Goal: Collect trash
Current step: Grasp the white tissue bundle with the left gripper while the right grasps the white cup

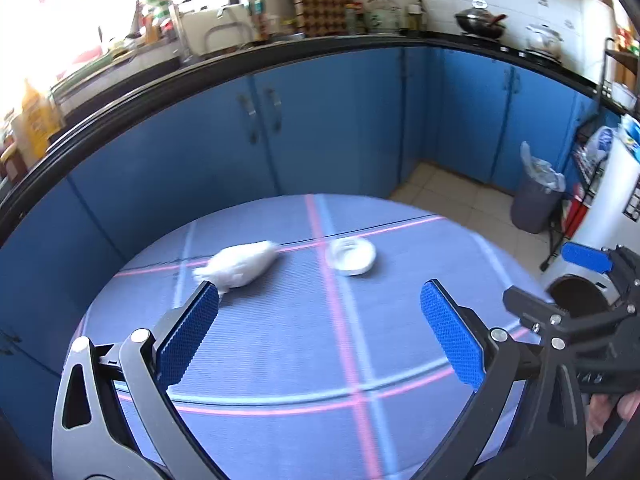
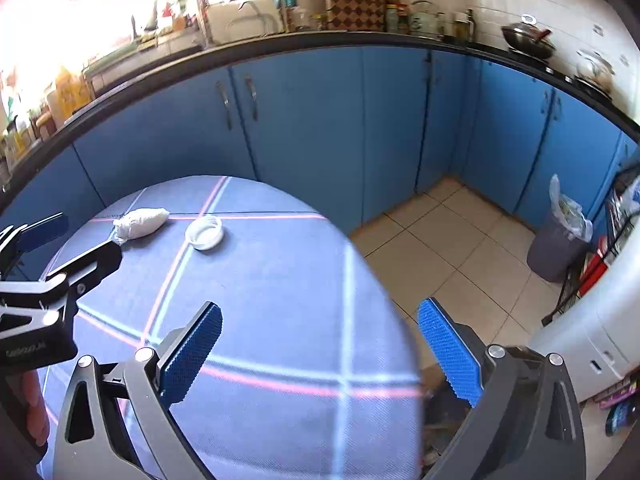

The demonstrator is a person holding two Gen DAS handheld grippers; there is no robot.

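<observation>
A crumpled white tissue wad lies on the round table with its blue checked cloth. A white plastic lid lies just to its right. My left gripper is open above the table; its left fingertip is close to the wad's near end. In the right wrist view the wad and the lid sit at the table's far left. My right gripper is open and empty over the table's right edge. The left gripper shows there too, near the wad.
Blue kitchen cabinets under a black counter run behind the table. A grey bin with a plastic liner stands on the tiled floor at the right, beside a white appliance. A hand holds the right gripper's handle.
</observation>
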